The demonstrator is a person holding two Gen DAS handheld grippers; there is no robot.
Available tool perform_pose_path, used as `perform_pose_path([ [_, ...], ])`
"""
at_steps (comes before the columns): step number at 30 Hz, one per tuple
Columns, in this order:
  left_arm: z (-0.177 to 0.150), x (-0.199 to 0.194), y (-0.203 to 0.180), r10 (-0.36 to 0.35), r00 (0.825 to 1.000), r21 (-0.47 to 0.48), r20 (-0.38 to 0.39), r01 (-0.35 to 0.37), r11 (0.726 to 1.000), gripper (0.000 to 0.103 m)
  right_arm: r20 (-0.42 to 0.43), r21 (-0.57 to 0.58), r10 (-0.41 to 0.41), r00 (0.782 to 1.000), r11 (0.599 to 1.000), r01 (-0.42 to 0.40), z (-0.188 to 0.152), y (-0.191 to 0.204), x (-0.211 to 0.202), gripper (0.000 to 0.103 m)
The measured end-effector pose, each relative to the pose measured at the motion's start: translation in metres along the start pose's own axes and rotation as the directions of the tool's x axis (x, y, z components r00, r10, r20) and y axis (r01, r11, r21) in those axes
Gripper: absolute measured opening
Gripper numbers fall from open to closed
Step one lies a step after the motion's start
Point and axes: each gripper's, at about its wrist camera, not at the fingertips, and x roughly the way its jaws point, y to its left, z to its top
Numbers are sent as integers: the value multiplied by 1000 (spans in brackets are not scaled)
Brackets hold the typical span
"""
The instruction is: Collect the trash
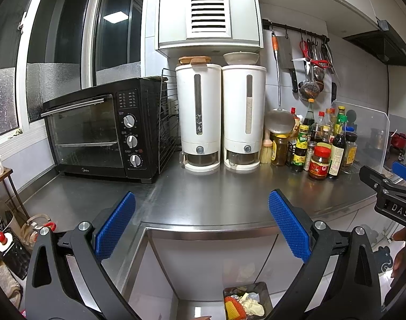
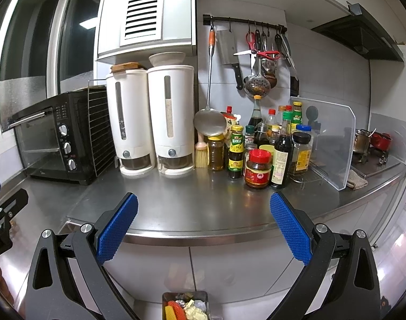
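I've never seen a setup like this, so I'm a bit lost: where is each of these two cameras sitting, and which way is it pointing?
Left wrist: on the left gripper, looking along its open blue fingers at the steel counter, oven and bin; the right gripper and a hand show at the edge.
Right wrist: on the right gripper, facing the sauce bottles; the left gripper shows at the edge.
Shared: counter, two white dispensers, bin.

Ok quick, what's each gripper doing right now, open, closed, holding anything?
Left gripper: open, holding nothing.
Right gripper: open, holding nothing.
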Motion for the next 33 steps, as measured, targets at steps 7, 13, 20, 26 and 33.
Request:
perform_pose_path([
  [7,2,4,6,-3,1000,3,-2,3,1000,95,-3,1,0,1000,1000,0,0,1,1,100],
  [13,2,4,7,-5,1000,3,-3,5,1000,95,-4,2,-1,1000,1000,1,0,2,1,100],
  [20,0,7,7,-20,1000,5,-9,20,1000,95,-4,-6,-6,1000,1000,6,-2,1,3,100],
  [26,0,8,6,-19,1000,6,-5,19,1000,95,-5,-5,4,1000,1000,-4,-4,-1,4,100],
  [33,0,8,6,-21,1000,0,-7,21,1000,95,-8,-7,6,1000,1000,-6,-5,0,5,100],
])
